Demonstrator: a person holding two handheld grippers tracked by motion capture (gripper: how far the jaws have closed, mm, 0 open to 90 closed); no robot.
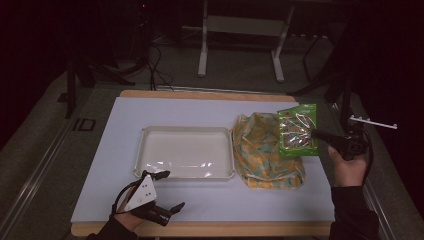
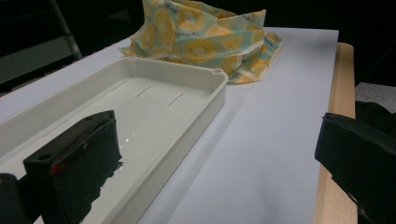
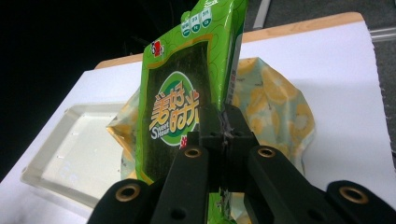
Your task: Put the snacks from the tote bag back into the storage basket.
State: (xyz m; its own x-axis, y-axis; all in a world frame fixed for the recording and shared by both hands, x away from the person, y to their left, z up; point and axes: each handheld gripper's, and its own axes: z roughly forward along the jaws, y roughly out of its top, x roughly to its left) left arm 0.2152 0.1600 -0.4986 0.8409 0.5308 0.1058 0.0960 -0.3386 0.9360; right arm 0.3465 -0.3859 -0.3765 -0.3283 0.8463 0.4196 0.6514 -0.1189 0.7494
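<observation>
- Dark room behind; metal stand legs on a grey floor past the far edge of the table.
- White sheet (image 1: pixel 200 200) covers a wooden tabletop (image 1: pixel 200 94), whose wood shows along the near and far edges.
- Shallow white rectangular plastic tray (image 1: pixel 184 131) lies at the middle of the sheet, long side across the table, glossy inside.
- Crumpled cloth bag with a yellow-and-teal citrus print (image 1: pixel 260 150) sits just beside the tray's right end; the left gripper view shows them close, contact unclear.
- Green glossy snack packet with orange lettering (image 1: pixel 298 131) hangs in the air above the bag's right part, held upright.
- Right gripper (image 1: pixel 320 134): black jaws clenched on the packet's lower edge, seen pinching it in the right gripper view (image 3: pixel 224 135); the person's hand grips the handle at the table's right side.
- Left gripper (image 1: pixel 167 190): rests low near the tray's front left corner, jaws spread wide, nothing between them.
</observation>
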